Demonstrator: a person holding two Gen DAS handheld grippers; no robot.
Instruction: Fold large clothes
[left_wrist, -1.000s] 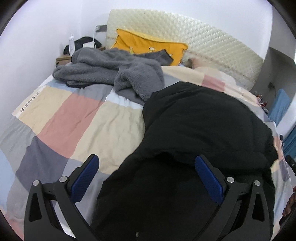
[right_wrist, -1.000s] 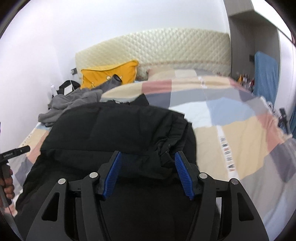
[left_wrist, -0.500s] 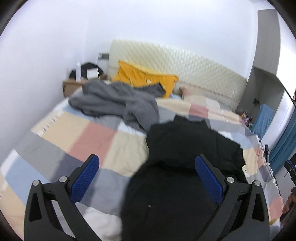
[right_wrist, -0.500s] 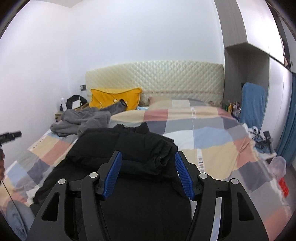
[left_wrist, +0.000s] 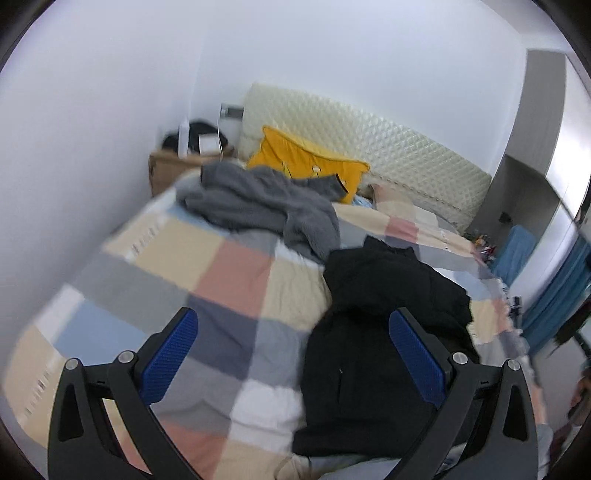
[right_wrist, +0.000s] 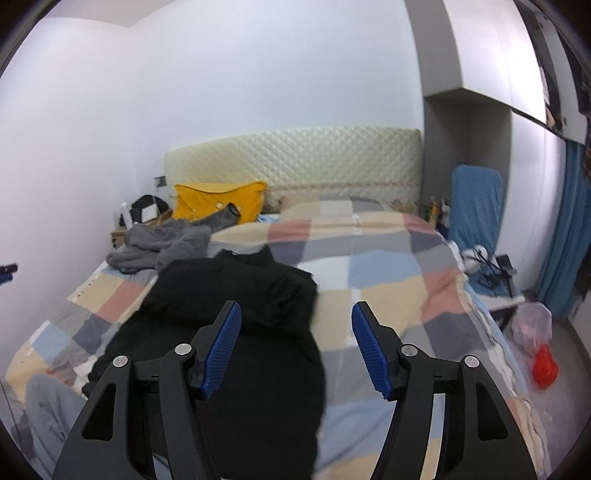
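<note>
black jacket (right_wrist: 236, 295): lies on checked quilt (right_wrist: 388, 266), below and beyond both grippers; left gripper (left_wrist: 293, 356) and right gripper (right_wrist: 295, 349) gape, empty.

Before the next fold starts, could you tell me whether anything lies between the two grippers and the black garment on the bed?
Nothing visible does. The black garment lies on the checked quilt directly ahead of the open left gripper and right gripper. The grey fleece lies beyond it, near the yellow pillow.
</note>
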